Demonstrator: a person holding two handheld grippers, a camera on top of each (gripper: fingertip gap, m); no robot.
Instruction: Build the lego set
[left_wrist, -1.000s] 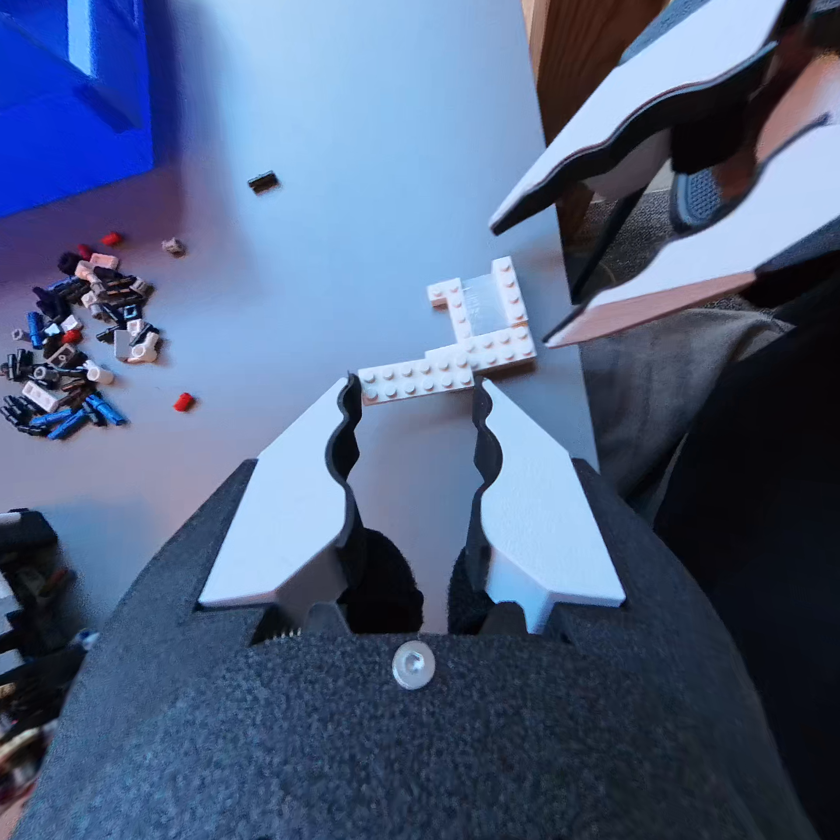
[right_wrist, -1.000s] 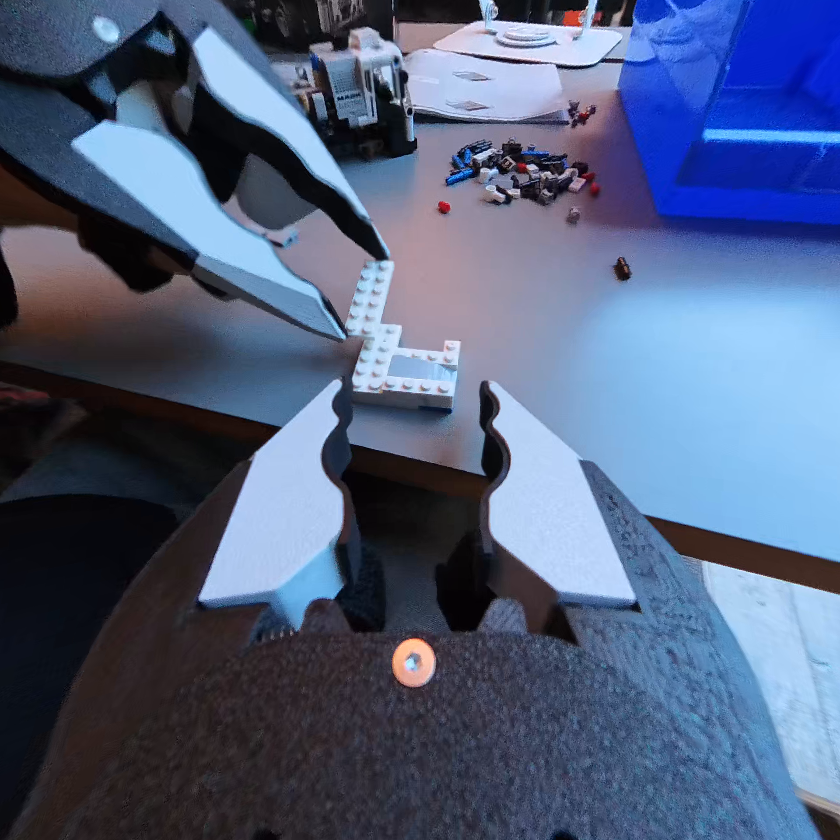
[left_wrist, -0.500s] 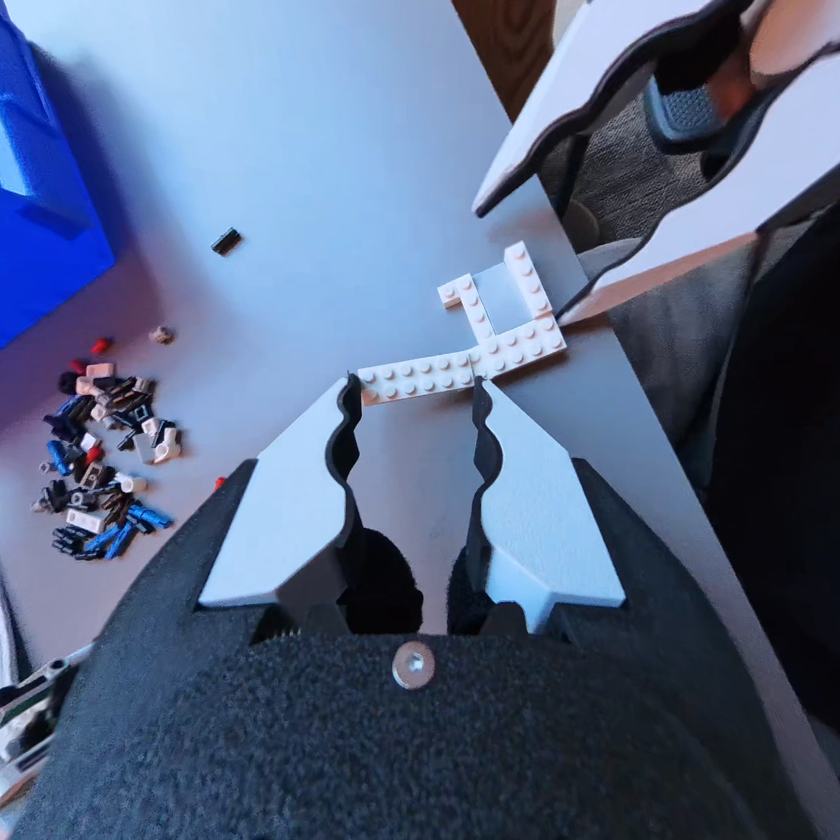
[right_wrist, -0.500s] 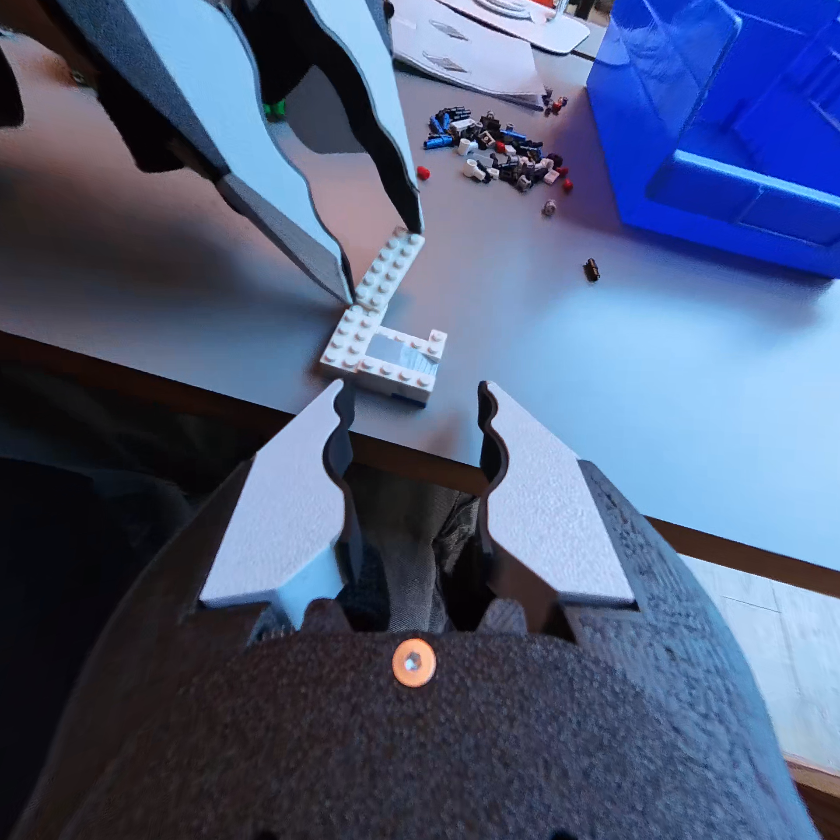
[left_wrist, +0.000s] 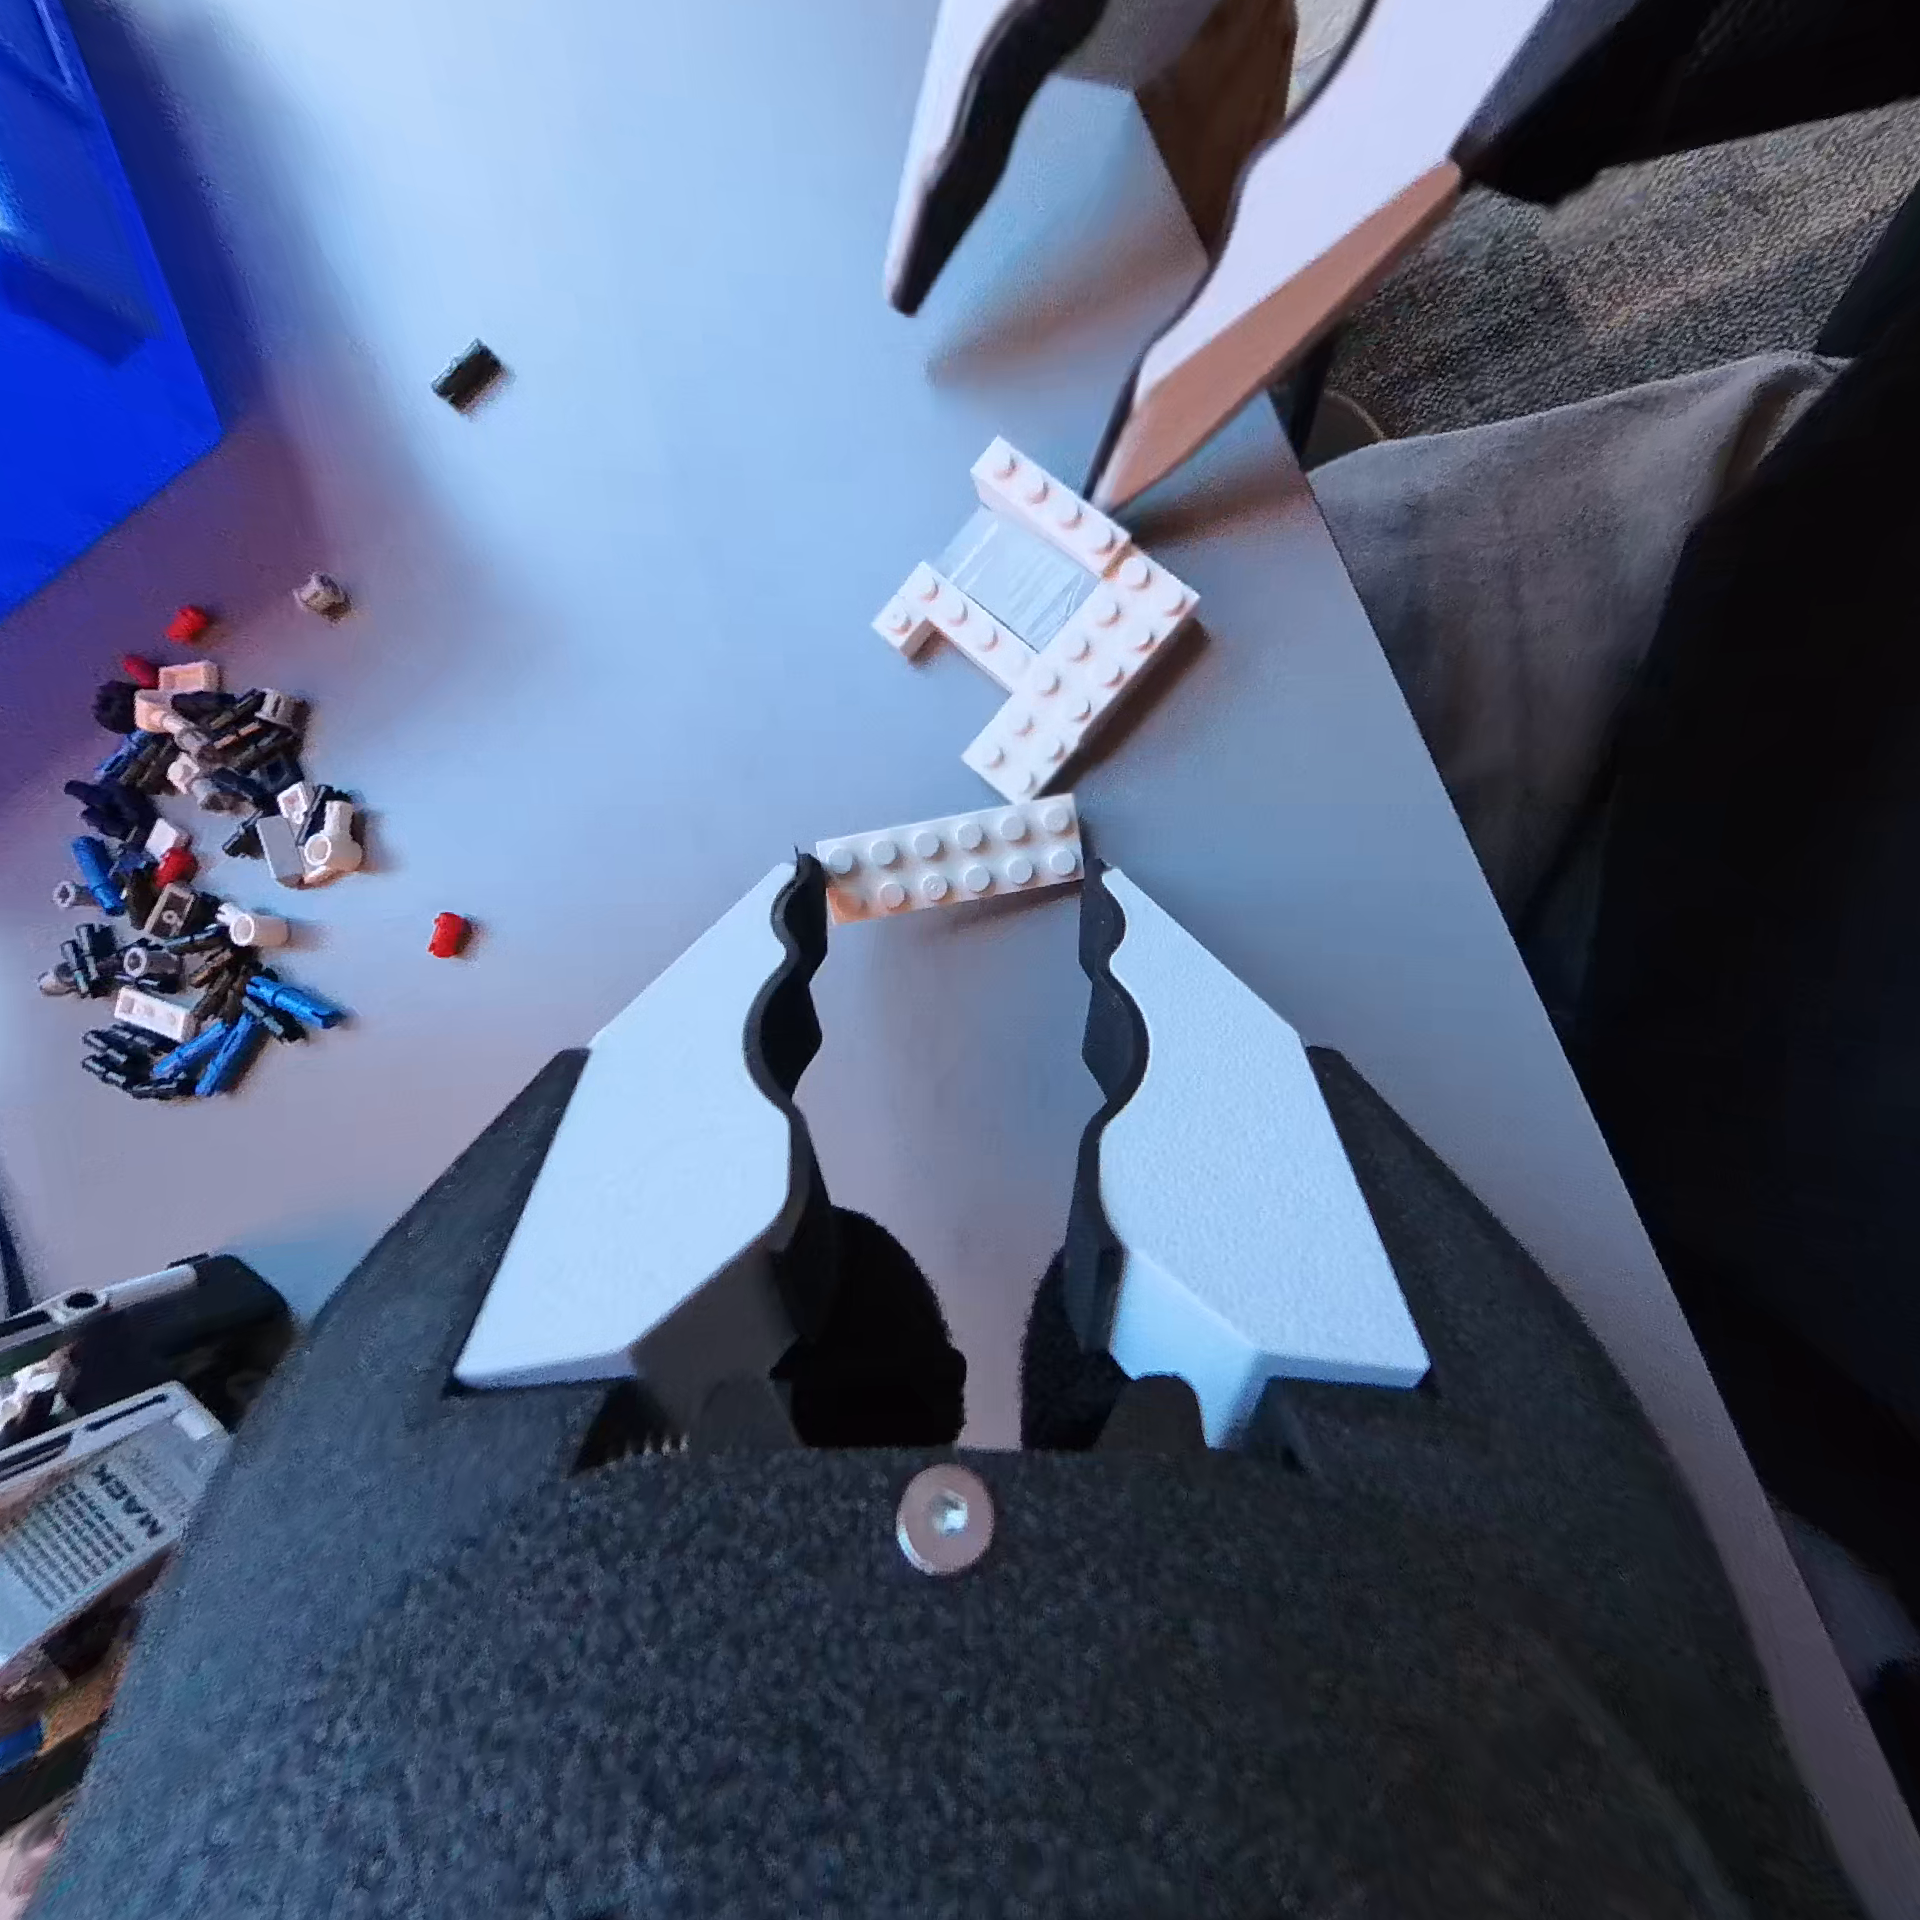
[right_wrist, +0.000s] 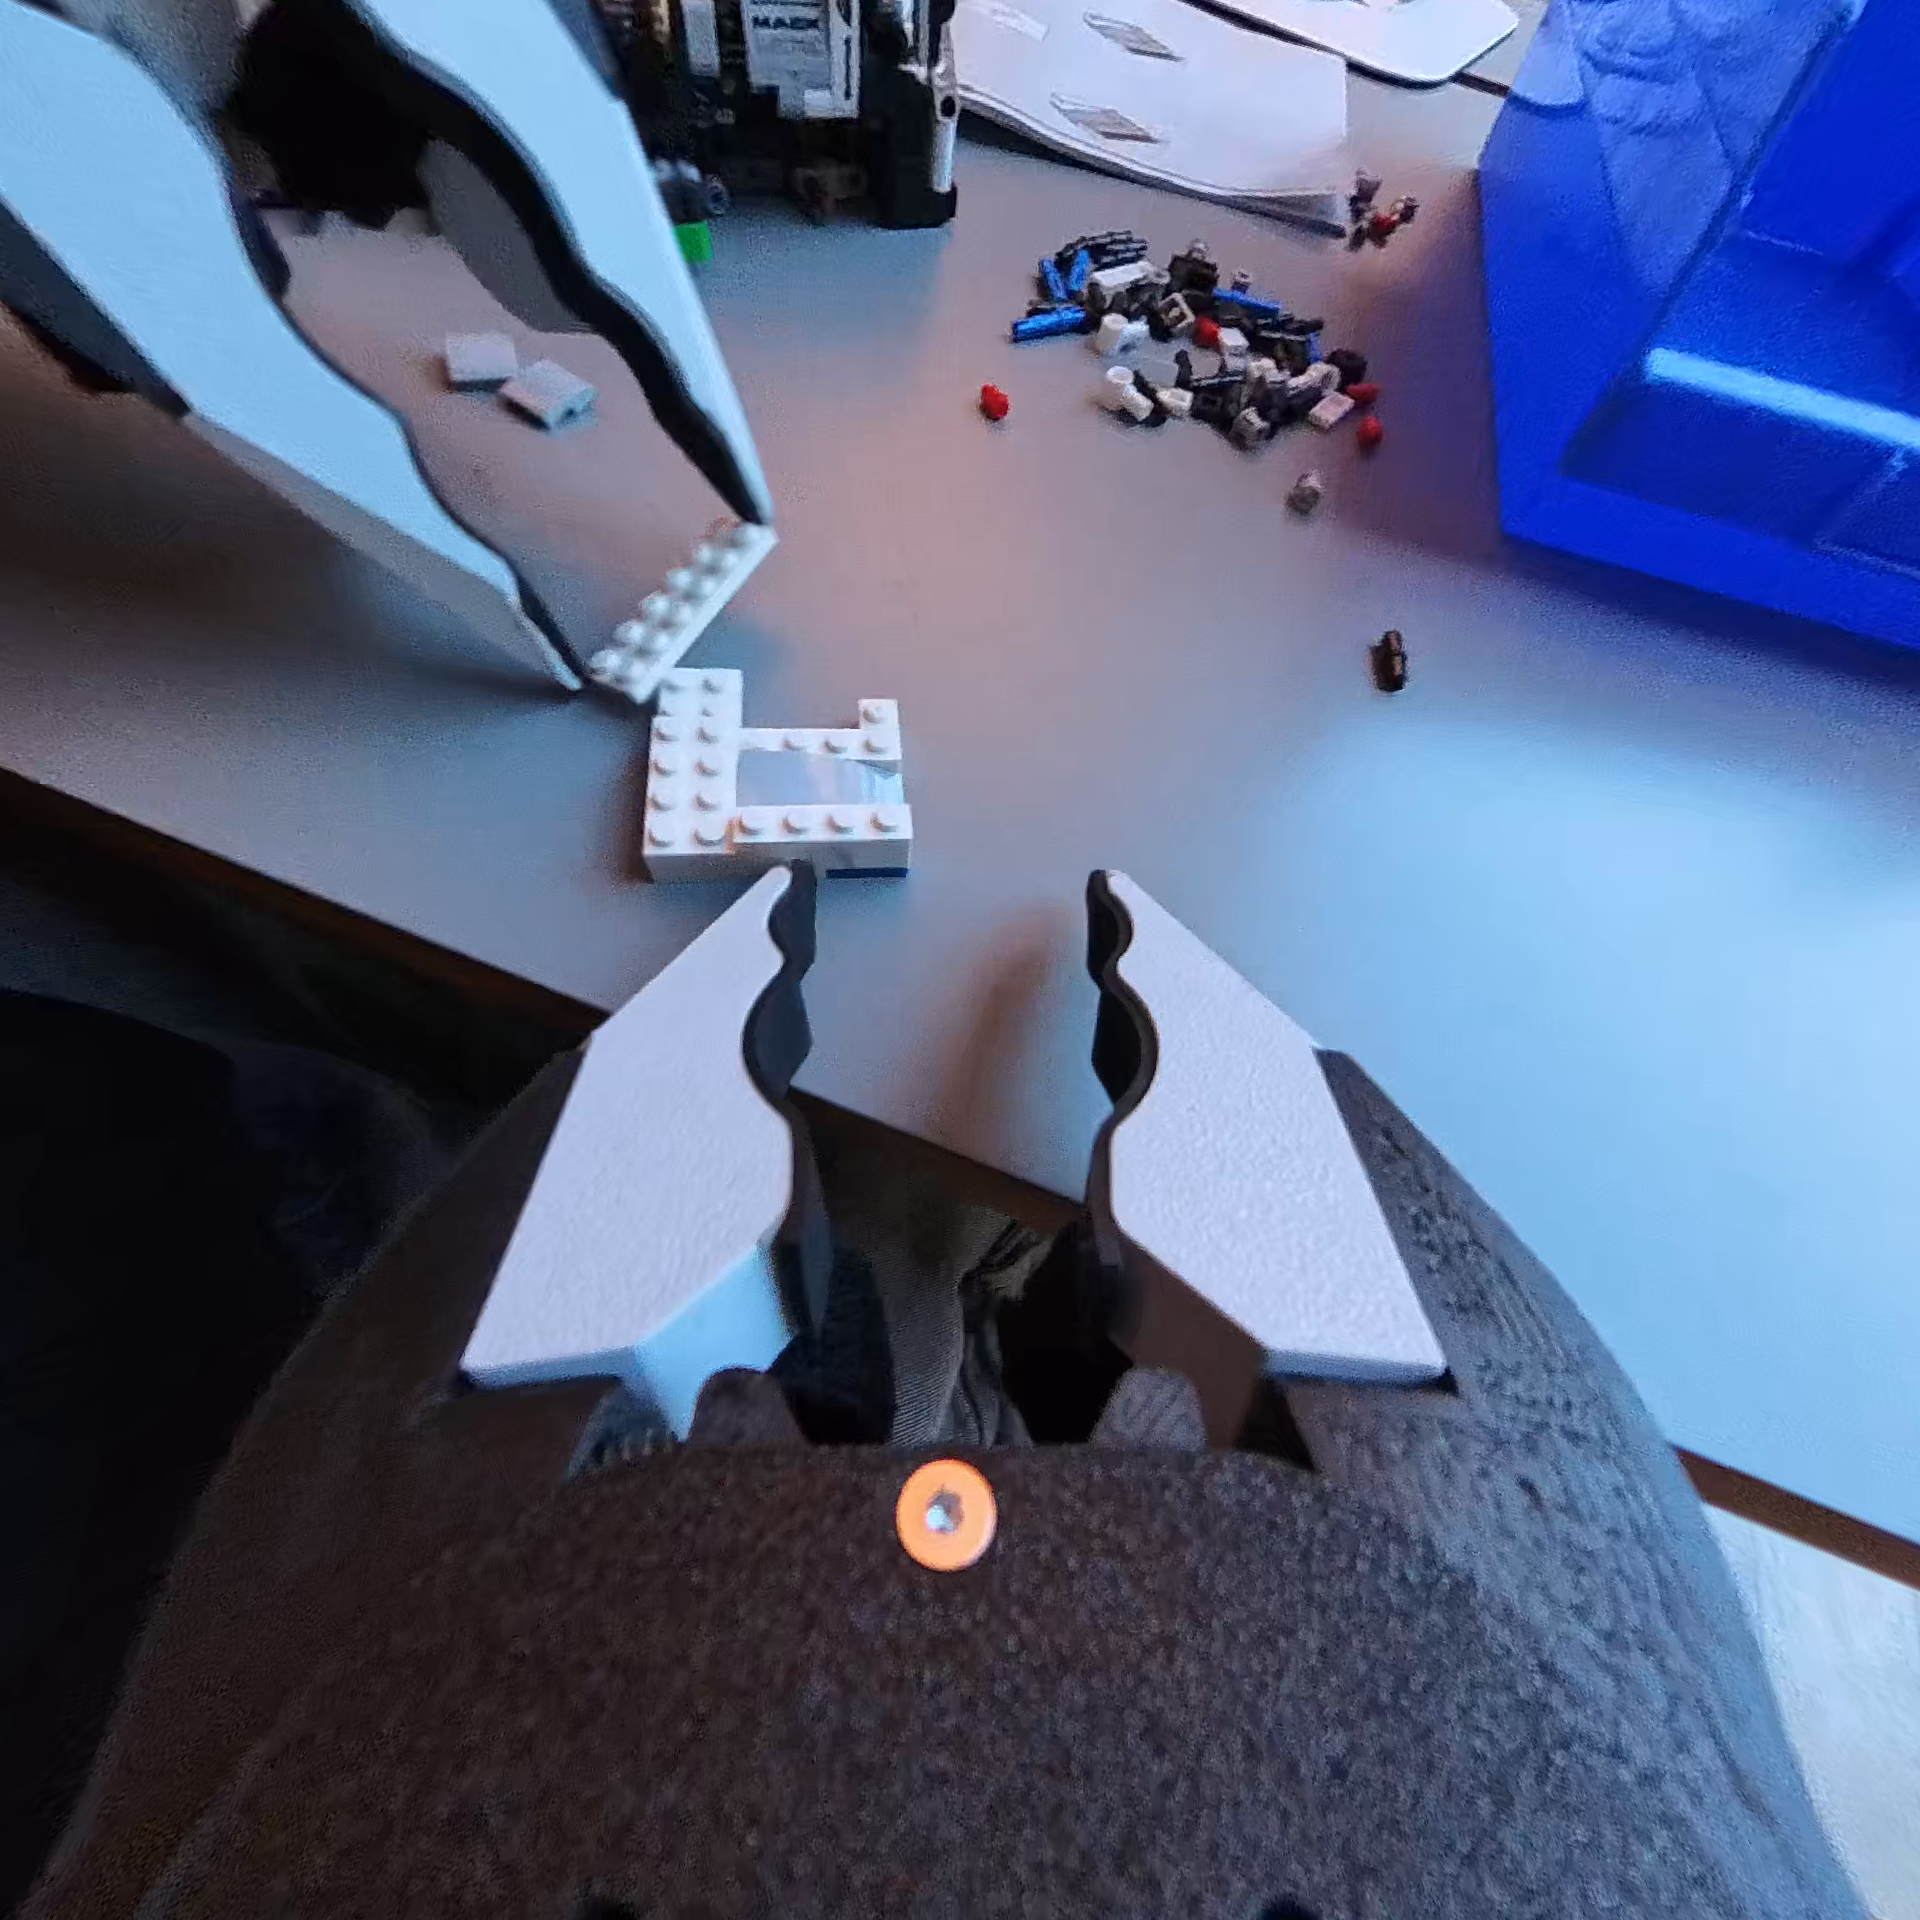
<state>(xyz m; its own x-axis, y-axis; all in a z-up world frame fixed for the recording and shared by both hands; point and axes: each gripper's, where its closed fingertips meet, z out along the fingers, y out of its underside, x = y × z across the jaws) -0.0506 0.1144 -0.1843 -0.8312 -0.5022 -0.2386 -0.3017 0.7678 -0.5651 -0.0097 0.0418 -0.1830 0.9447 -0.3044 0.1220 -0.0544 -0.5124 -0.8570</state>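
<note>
Left claw (left_wrist: 951, 883) grips the white plate (left_wrist: 951, 857) endwise, just beside the white frame assembly (left_wrist: 1081, 644) at its 1 o'clock, near the desk (left_wrist: 644, 312) edge. Right claw (right_wrist: 945, 883) hangs spread wide, empty. Judged light, rigid, slick; hold by long edges.

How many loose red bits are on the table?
At least 4: one alone left of the pile, one inside it, two on its right edge. More may be buried.
</note>
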